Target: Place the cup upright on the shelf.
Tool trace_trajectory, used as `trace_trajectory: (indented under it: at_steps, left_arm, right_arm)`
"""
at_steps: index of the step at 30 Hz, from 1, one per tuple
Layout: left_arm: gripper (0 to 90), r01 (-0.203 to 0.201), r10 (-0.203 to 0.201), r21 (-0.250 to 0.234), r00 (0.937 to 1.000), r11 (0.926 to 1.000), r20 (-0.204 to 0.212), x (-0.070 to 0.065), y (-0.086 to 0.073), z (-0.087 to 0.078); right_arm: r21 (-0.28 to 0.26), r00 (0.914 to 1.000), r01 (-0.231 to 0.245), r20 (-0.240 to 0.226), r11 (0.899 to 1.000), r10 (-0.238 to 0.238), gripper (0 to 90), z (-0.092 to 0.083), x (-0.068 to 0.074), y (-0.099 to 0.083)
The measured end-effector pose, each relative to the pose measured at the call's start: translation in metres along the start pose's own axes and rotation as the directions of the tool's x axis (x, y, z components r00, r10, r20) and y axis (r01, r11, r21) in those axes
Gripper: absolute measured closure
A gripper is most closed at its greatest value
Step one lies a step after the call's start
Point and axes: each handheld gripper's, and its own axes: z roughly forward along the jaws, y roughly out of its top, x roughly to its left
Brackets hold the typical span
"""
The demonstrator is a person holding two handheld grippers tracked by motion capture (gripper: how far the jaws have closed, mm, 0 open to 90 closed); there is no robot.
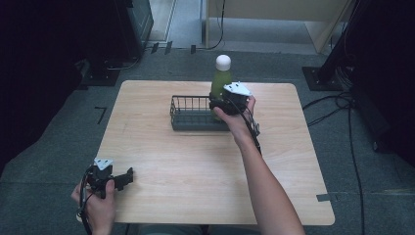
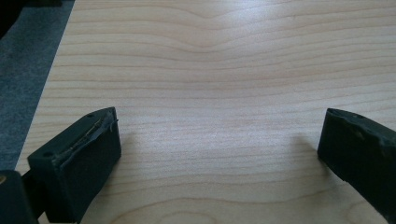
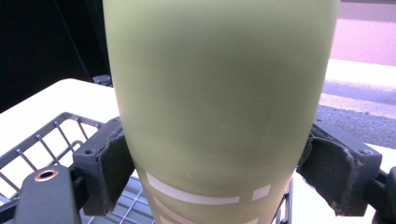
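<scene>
Where wire basket [image 1: 193, 113] sits, right tool [image 1: 219, 106] clamping green bottle [image 1: 221, 78]

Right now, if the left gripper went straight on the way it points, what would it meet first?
Probably nothing: the open left gripper points across bare table; depth is unclear.

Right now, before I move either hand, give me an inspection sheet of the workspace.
Surface: wooden table, bare apart from the basket.
Job's things: green bottle with white cap, upright at the right end of the dark wire basket; whether its base rests on the basket floor cannot be told.
Clutter: nothing seen.
Grippers: right gripper shut on the bottle's lower body; left gripper open over bare wood near the front left corner.
Cables: one trails from each gripper; more lie on the floor at right.
Surroundings: grey carpet, dark stands, light wooden furniture behind.
</scene>
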Motion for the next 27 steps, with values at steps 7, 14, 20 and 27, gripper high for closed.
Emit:
trace_trajectory:
  at_steps: [7, 14, 20, 27]
  left_arm:
    - [0.0, 0.000, 0.000, 0.000, 1.0000, 1.0000, 0.000, 0.000, 0.000, 0.000]
    - [0.0, 0.000, 0.000, 0.000, 1.0000, 1.0000, 0.000, 0.000, 0.000, 0.000]
    - [0.0, 0.000, 0.000, 0.000, 1.0000, 1.0000, 0.000, 0.000, 0.000, 0.000]
    - [0.0, 0.000, 0.000, 0.000, 1.0000, 1.0000, 0.000, 0.000, 0.000, 0.000]
  right_arm:
    - [-0.002, 0.9999, -0.014, 0.001, 1.000, 0.014, 15.6, 0.000, 0.000, -0.001]
    - [0.010, 0.9994, -0.033, -0.007, 0.999, 0.034, 8.6, -0.002, -0.003, 0.000]
    - [0.023, 0.9985, -0.047, -0.029, 0.999, 0.047, 3.3, -0.008, -0.009, 0.000]
    - [0.020, 0.9979, -0.043, -0.048, 0.999, 0.044, 1.4, -0.020, -0.016, -0.004]
